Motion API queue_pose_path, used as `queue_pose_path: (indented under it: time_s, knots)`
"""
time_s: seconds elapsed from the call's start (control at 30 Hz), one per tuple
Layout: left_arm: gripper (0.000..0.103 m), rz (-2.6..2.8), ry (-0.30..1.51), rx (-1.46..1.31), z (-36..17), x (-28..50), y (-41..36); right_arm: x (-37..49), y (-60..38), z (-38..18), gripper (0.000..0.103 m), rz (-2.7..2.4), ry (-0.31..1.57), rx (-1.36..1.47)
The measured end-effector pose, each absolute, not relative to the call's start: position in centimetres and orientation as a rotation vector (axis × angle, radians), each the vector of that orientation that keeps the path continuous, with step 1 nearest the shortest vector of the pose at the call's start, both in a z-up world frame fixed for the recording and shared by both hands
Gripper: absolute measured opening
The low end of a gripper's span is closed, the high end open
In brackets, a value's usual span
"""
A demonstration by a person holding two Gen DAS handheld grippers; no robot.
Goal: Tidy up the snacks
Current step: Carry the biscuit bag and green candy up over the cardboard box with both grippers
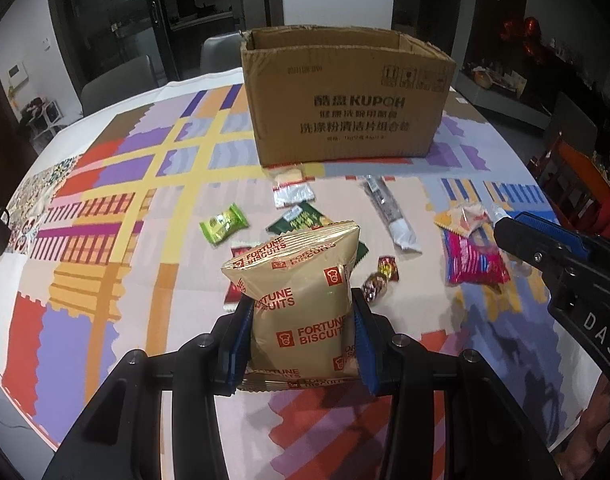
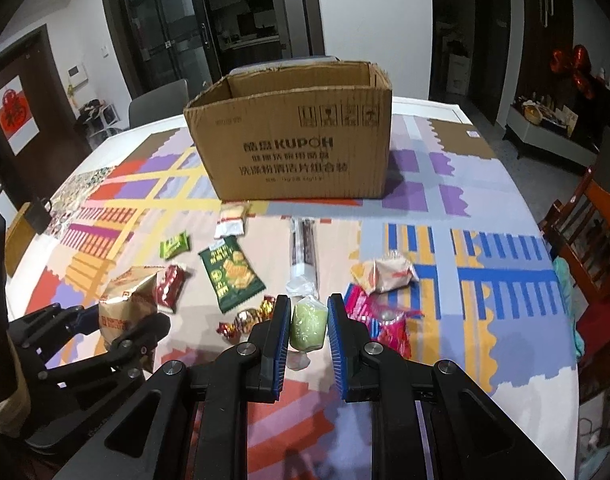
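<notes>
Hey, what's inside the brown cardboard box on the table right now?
The brown cardboard box stands open-topped, but both views show only its upper inner walls. Its bottom is hidden behind the front panel, so I cannot tell whether any snacks are inside.

I can't see inside the cardboard box (image 1: pixel 347 108) from either wrist, since its near wall hides whatever lies within, and a pale packet (image 1: pixel 289 174) at its foot is too blurred for me to name. The gold biscuit bag (image 1: pixel 301 308) covers most of a red packet (image 1: pixel 236 276) and part of the dark green packet (image 1: pixel 301 220) behind it. In the left view the right gripper (image 1: pixel 505 236) hides its own fingertips and the pale green sweet (image 2: pixel 308 322).
</notes>
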State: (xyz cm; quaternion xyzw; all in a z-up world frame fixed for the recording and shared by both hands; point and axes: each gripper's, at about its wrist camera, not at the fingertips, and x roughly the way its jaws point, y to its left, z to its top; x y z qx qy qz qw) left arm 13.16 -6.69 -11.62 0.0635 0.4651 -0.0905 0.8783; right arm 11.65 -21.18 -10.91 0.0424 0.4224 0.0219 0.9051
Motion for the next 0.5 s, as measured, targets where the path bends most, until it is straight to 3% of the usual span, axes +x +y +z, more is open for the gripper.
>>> queue_pose_path:
  time_s: [0.5]
  knots:
    - [0.044, -0.189, 0.912, 0.141, -8.6, 16.1, -7.1, 14.6, -21.7, -8.1, 0.02, 0.058, 0.821, 0.096]
